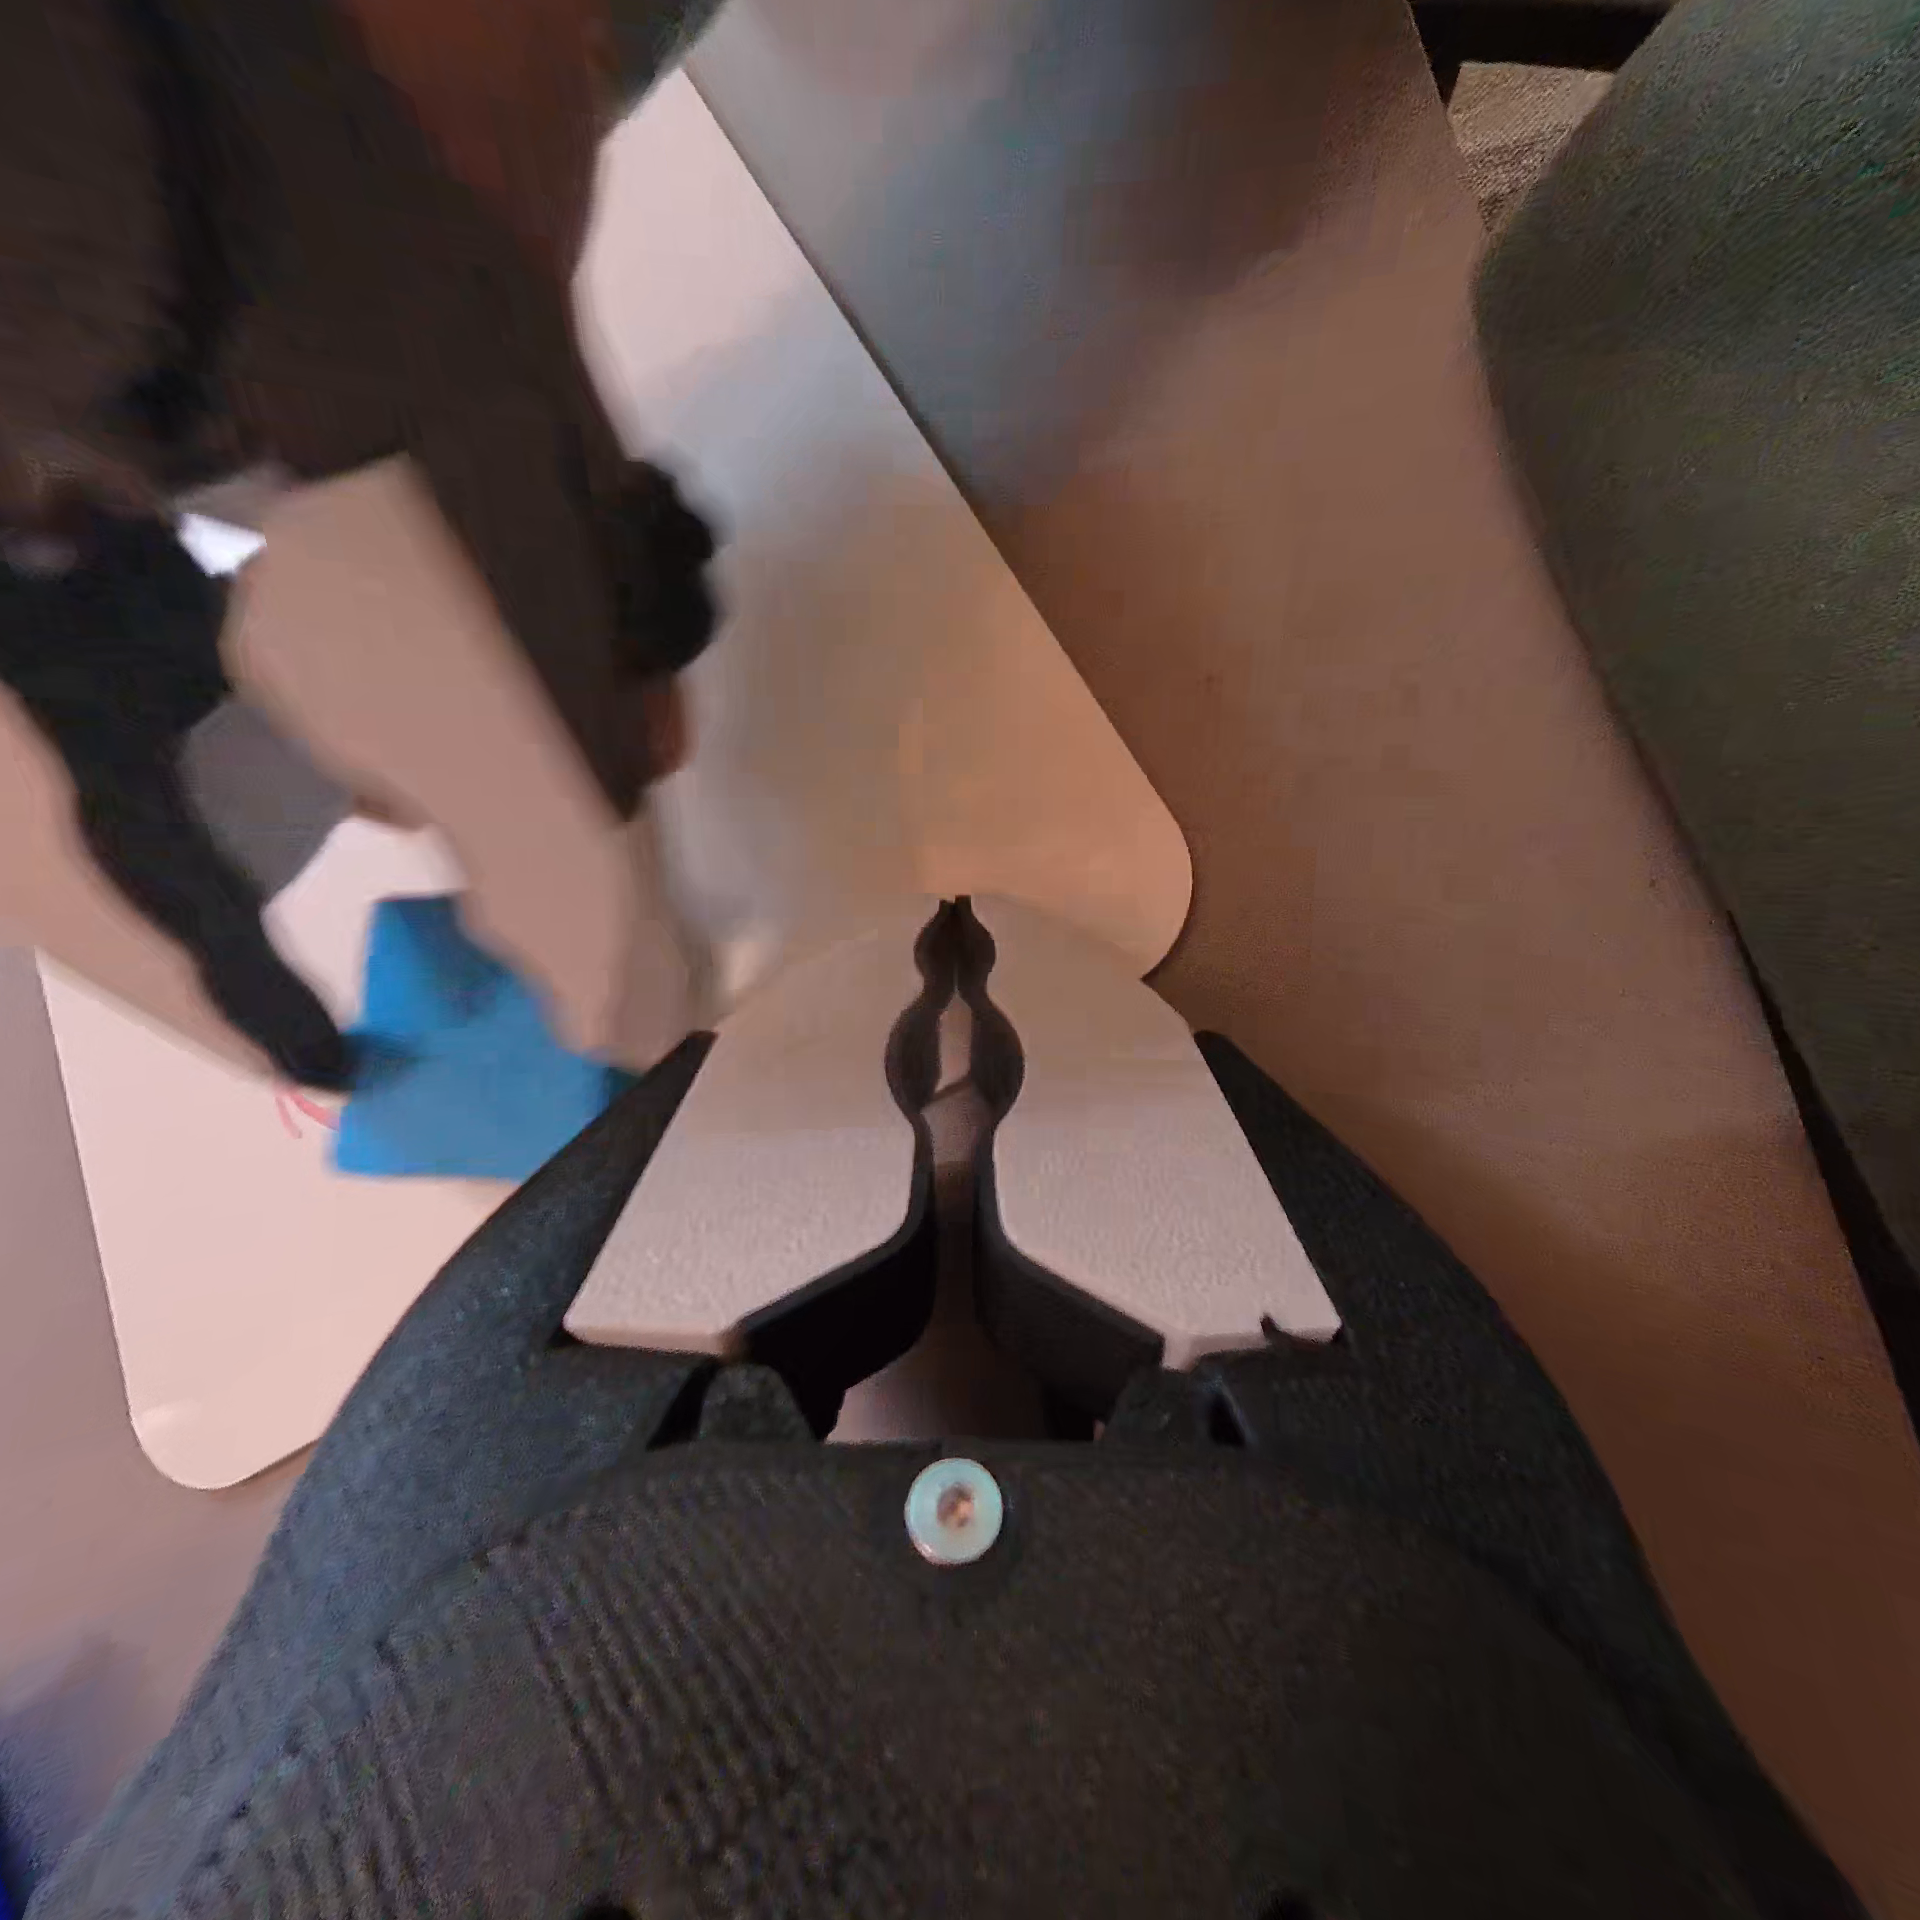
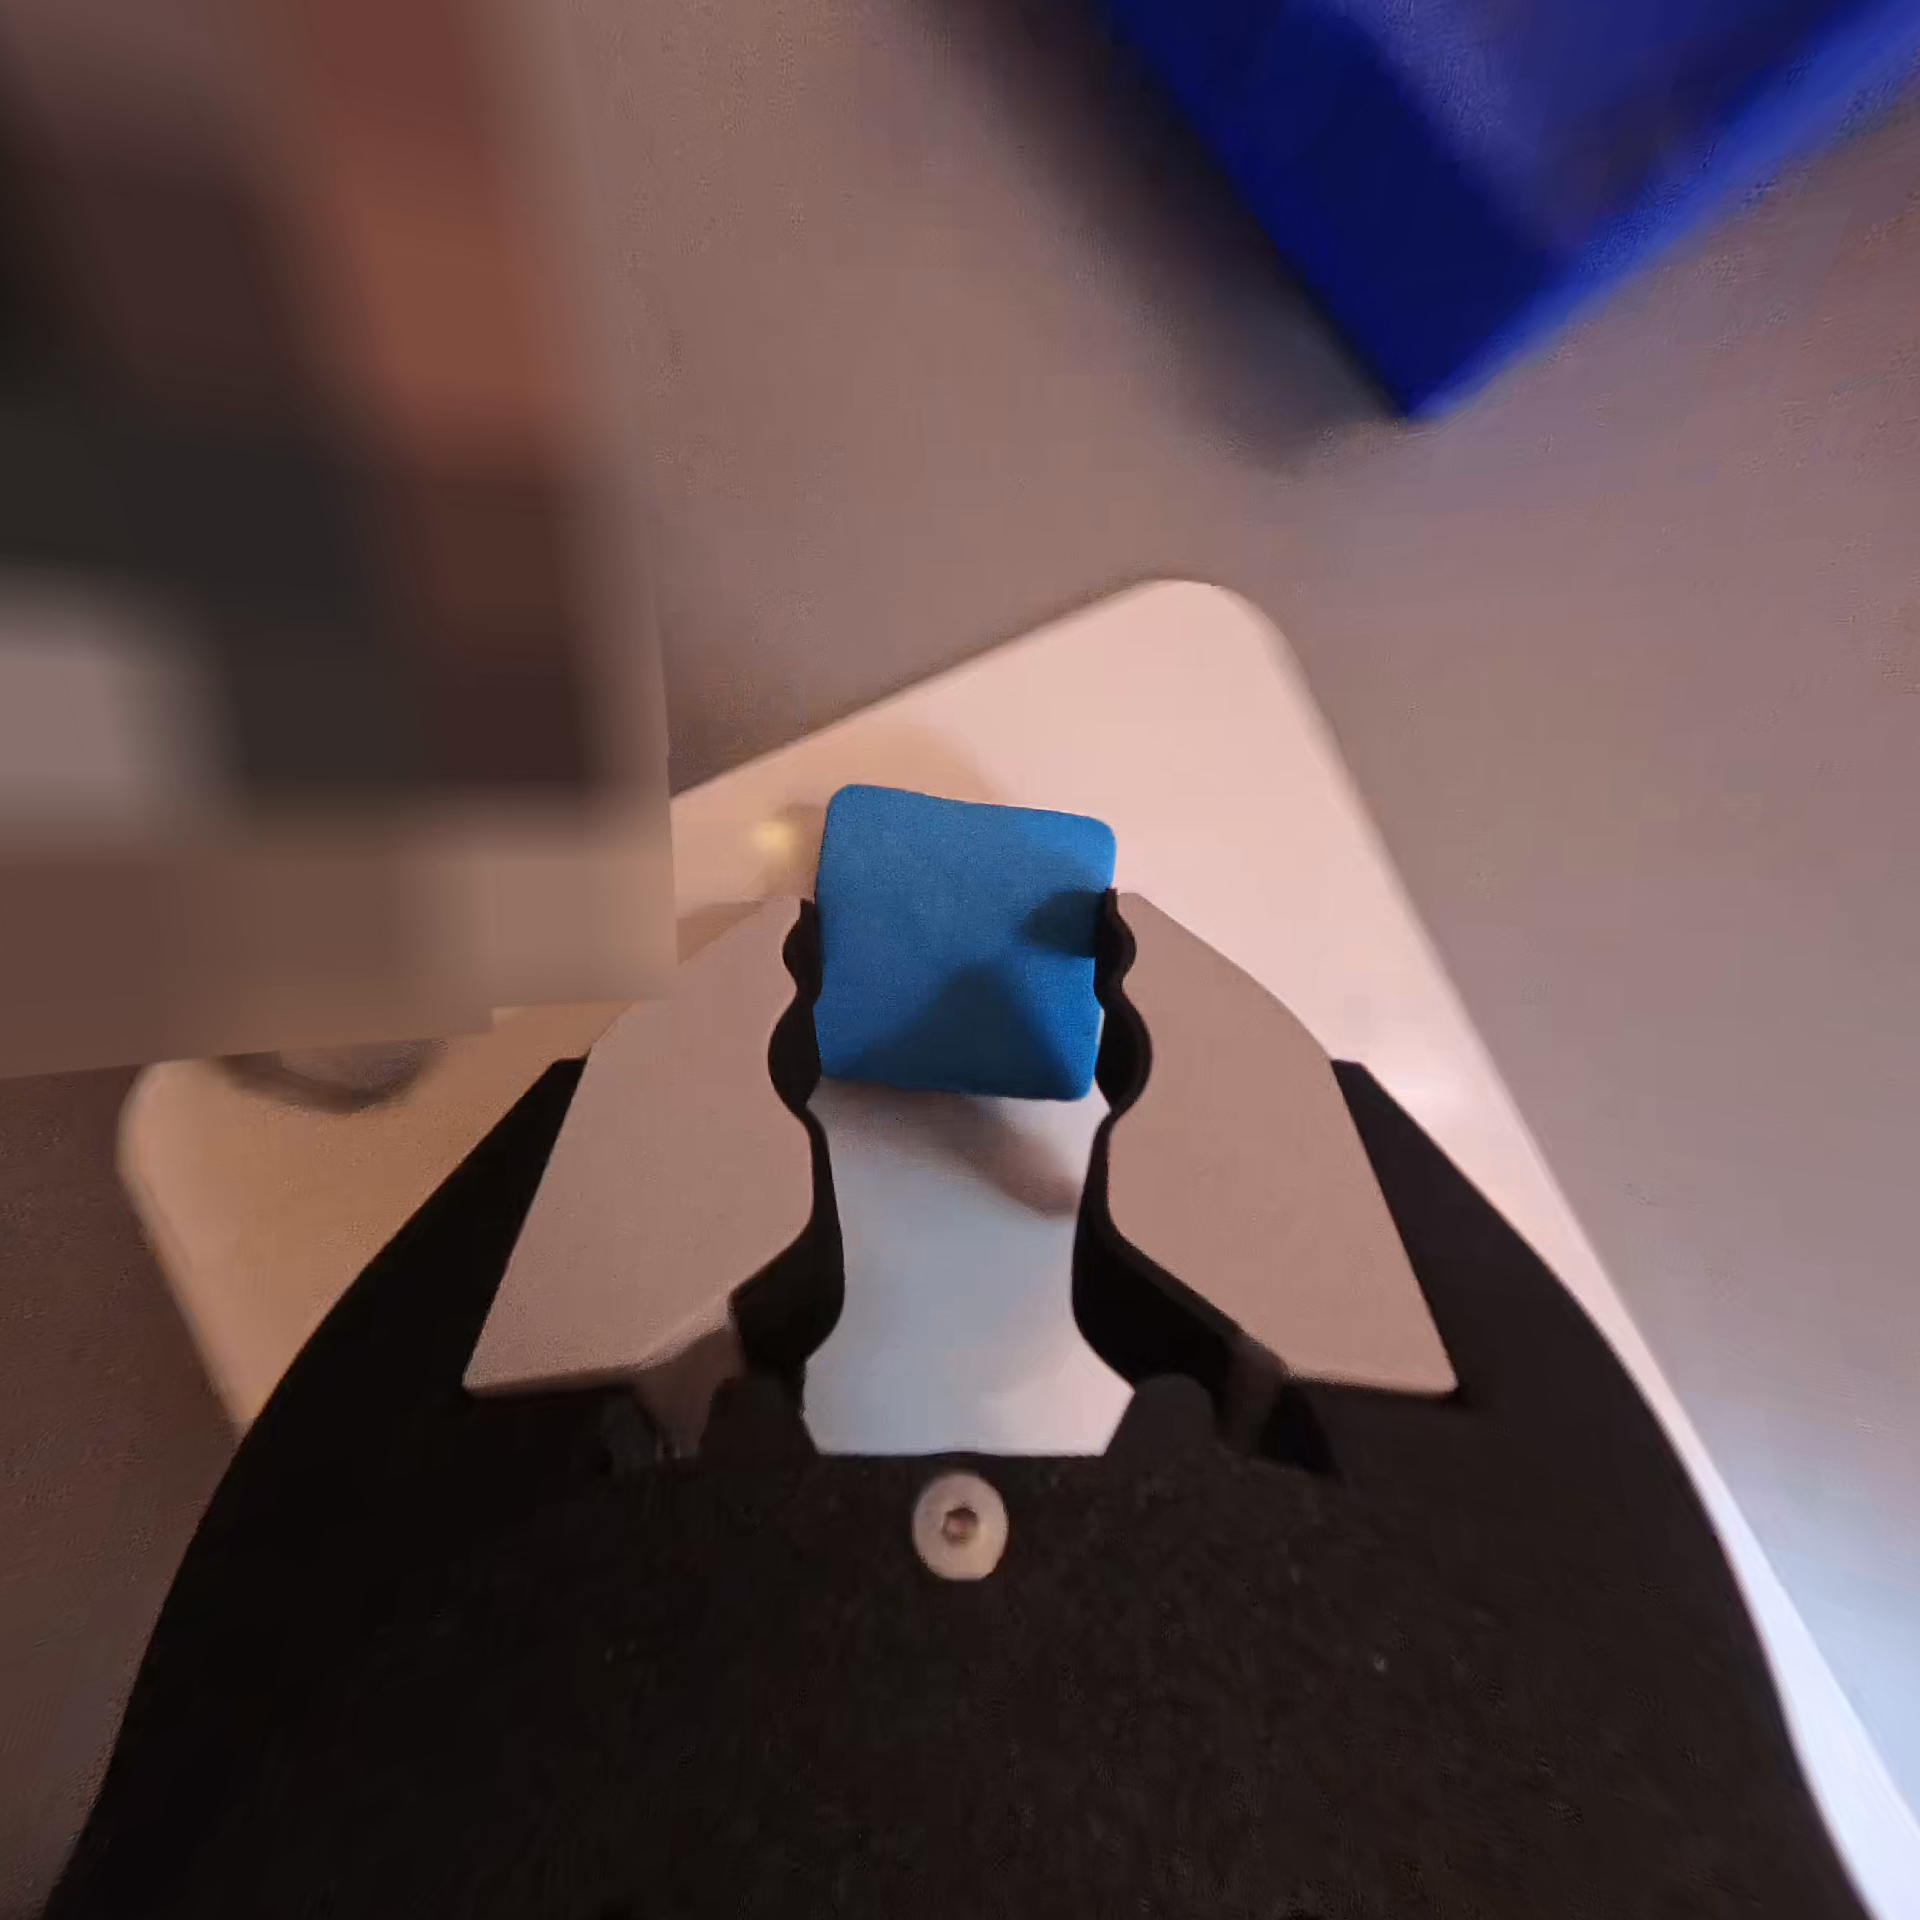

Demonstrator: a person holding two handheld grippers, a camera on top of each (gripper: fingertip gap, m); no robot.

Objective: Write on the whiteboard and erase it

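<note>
So the right gripper (image 2: pixel 956 966) was pinching the blue eraser block (image 2: pixel 956 945) between its two fingers, one finger on each side of it, with the block pressed down on the whiteboard (image 2: pixel 1195 727). The board lay flat right under and ahead of that gripper, and one rounded corner of it showed just past the eraser. Farther out to the upper right of the gripper there was a dark blue thing (image 2: pixel 1507 177), too blurry to say what it was.

The left gripper (image 1: pixel 954 914) had its fingers pressed together at the tips, right at the near edge of the whiteboard (image 1: pixel 239 1278). Couldn't tell whether it was actually nipping the board's edge or just shut next to it. Off to its left, the other gripper (image 1: pixel 312 1049) showed up smeared with motion blur, with the eraser (image 1: pixel 457 1060) on the board beneath it. A few small red marker marks (image 1: pixel 301 1112) sat on the board just beside the eraser's left edge. The brown table (image 1: pixel 1455 1039) ran off to the right of the left gripper.
</note>
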